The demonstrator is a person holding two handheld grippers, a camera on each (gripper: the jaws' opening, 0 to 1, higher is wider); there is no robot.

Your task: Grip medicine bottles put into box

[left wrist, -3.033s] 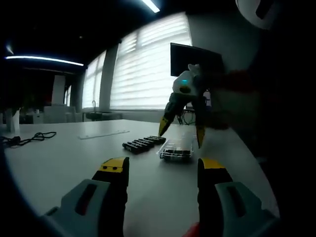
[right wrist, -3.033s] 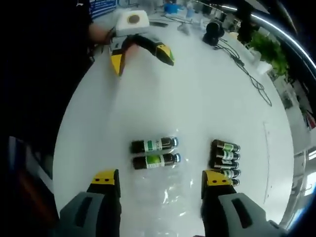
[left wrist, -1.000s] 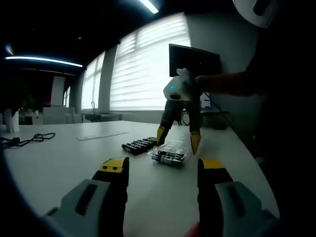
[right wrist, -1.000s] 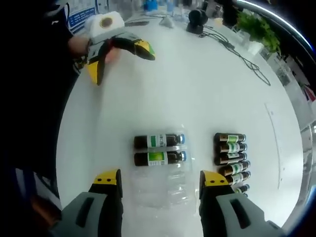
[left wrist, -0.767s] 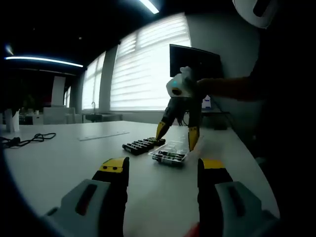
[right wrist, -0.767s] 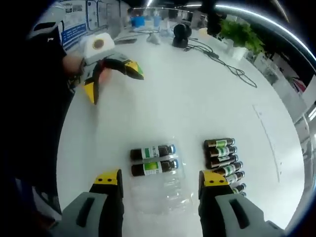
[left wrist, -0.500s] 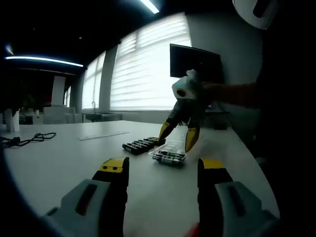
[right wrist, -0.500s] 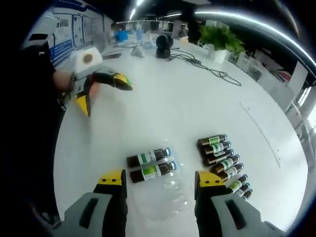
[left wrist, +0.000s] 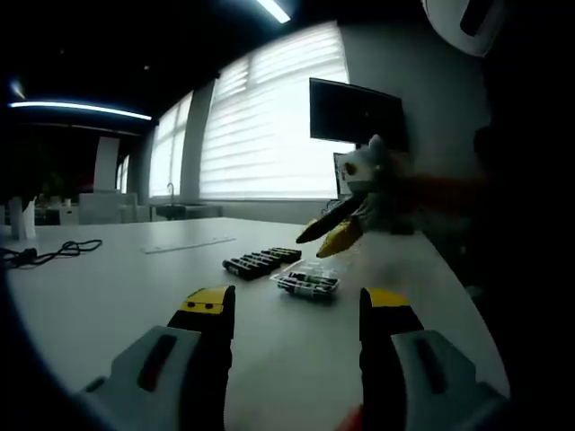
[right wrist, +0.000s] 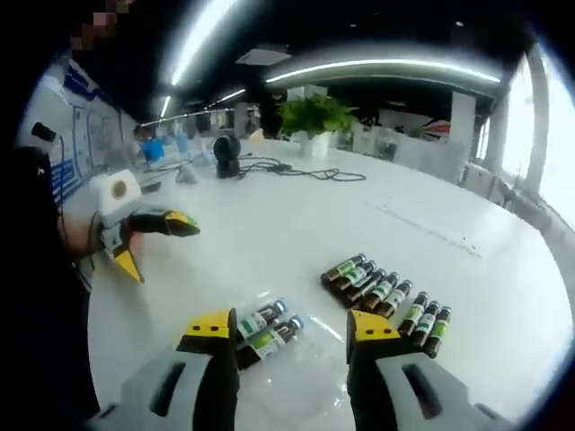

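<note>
Left gripper view:
Left gripper [left wrist: 292,305]: jaws wide apart, nothing between them, low over the white surface [left wrist: 108,278].
Box [left wrist: 310,280]: clear, flat on the surface ahead, with bottles lying inside.
Loose medicine bottles [left wrist: 260,260]: a row just beside the box.
Right gripper [left wrist: 334,235]: raised above the box, jaws parted.

Right gripper view:
Right gripper [right wrist: 289,332]: jaws spread, empty.
Box [right wrist: 296,346]: two bottles [right wrist: 266,329] lying in it, side by side.
Loose medicine bottles [right wrist: 384,294]: a row lying near the box.
Left gripper [right wrist: 153,238]: well apart, jaws parted.
</note>
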